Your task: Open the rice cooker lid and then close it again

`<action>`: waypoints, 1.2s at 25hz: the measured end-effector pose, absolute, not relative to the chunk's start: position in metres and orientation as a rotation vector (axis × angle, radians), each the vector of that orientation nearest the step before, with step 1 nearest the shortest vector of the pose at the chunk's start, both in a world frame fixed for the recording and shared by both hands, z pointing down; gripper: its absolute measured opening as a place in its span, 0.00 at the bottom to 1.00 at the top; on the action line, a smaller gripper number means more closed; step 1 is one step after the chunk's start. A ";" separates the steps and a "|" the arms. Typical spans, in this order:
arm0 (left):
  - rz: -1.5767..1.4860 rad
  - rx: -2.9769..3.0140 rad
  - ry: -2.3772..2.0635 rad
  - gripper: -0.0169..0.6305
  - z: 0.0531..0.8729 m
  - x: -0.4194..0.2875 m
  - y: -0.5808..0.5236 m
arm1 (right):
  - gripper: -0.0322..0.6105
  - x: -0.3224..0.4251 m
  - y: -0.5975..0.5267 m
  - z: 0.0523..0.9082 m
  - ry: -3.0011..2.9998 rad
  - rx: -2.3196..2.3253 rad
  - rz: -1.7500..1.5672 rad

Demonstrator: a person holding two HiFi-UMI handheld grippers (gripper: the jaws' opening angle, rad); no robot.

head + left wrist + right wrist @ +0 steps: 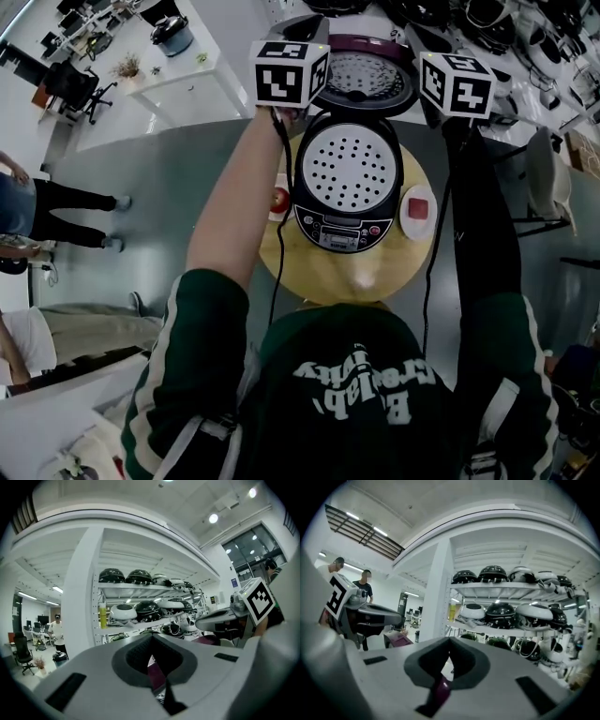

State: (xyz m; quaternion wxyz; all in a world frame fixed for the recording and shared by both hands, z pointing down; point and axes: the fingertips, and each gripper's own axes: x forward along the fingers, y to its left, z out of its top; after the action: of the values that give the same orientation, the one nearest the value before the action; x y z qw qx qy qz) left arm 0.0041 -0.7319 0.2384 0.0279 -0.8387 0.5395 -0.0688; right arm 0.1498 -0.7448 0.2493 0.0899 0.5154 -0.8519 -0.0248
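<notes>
The rice cooker [342,220] stands on a round wooden table [375,281], and a white perforated tray [347,169] shows in its pot. Its maroon-rimmed lid [367,77] stands open at the back. Both grippers are up at the lid's top edge, the left gripper [302,28] at its left corner and the right gripper [424,39] at its right corner. In the left gripper view the jaws of the left gripper [152,667] are together, with maroon showing through the slit. The right gripper [443,677] looks the same in its own view.
A small dish with a red item [279,200] lies left of the cooker and a white plate with a red block [418,209] lies right of it. Shelves of rounded black and white appliances [506,606] rise behind. A white table [178,66] and people [56,211] are at the left.
</notes>
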 end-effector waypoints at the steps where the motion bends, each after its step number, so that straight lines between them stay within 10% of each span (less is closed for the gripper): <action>1: -0.239 -2.586 1.684 0.03 0.242 0.003 -0.737 | 0.06 0.149 -0.749 0.255 -2.514 1.521 -0.062; 30: -0.246 -2.712 1.697 0.03 0.287 -0.009 -0.647 | 0.05 0.143 -0.658 0.292 -2.478 1.534 0.103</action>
State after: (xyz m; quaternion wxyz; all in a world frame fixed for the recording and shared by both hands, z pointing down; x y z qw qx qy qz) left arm -0.0094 -0.6466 0.2865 -0.0336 -0.8448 0.5284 -0.0766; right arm 0.1432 -0.6584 0.2920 0.1125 0.5228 -0.8442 0.0352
